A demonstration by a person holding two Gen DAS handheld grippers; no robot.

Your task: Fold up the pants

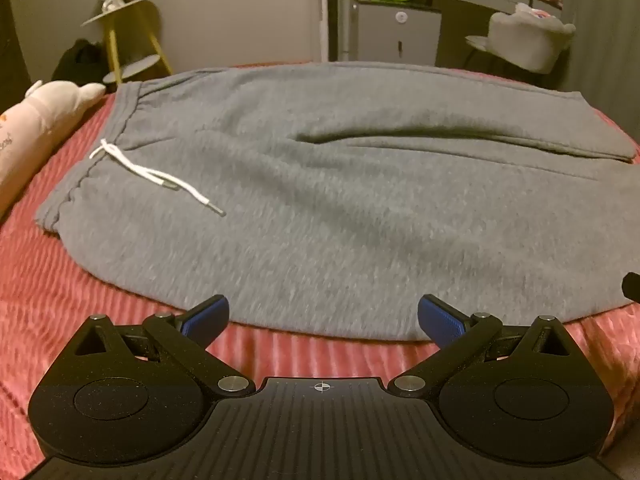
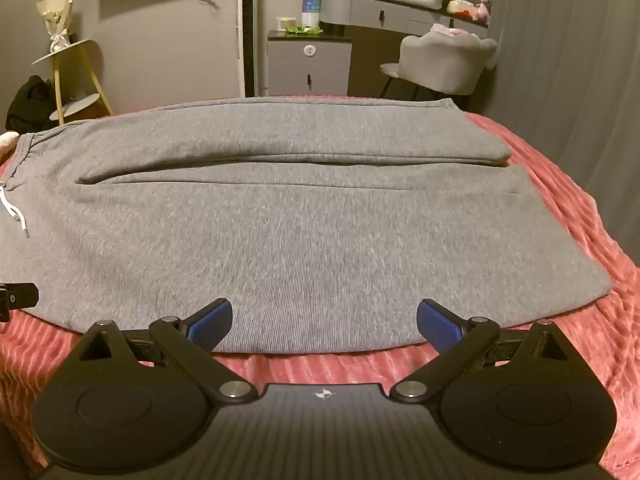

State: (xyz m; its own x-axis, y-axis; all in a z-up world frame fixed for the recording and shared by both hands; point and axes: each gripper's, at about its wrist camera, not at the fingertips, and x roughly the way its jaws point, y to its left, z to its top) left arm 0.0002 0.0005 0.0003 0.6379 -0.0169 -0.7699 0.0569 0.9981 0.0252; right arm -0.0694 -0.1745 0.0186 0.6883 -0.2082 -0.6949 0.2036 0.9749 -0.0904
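Grey sweatpants [image 1: 340,200] lie flat on a pink ribbed bedspread [image 1: 80,280], waistband at the left with a white drawstring [image 1: 156,176], both legs running to the right side by side. My left gripper [image 1: 323,316] is open and empty, just above the near edge of the pants. In the right wrist view the pants [image 2: 304,232] fill the bed, leg cuffs at the right. My right gripper [image 2: 324,318] is open and empty at the near edge of the nearer leg. The left gripper's edge [image 2: 18,295] shows at the far left.
A pink plush toy [image 1: 44,120] lies on the bed's left side. Beyond the bed stand a yellow side table [image 1: 128,40], a grey cabinet [image 2: 308,64], a grey chair [image 2: 448,62] and a vanity desk [image 2: 400,8]. The bedspread [image 2: 580,208] slopes off at the right.
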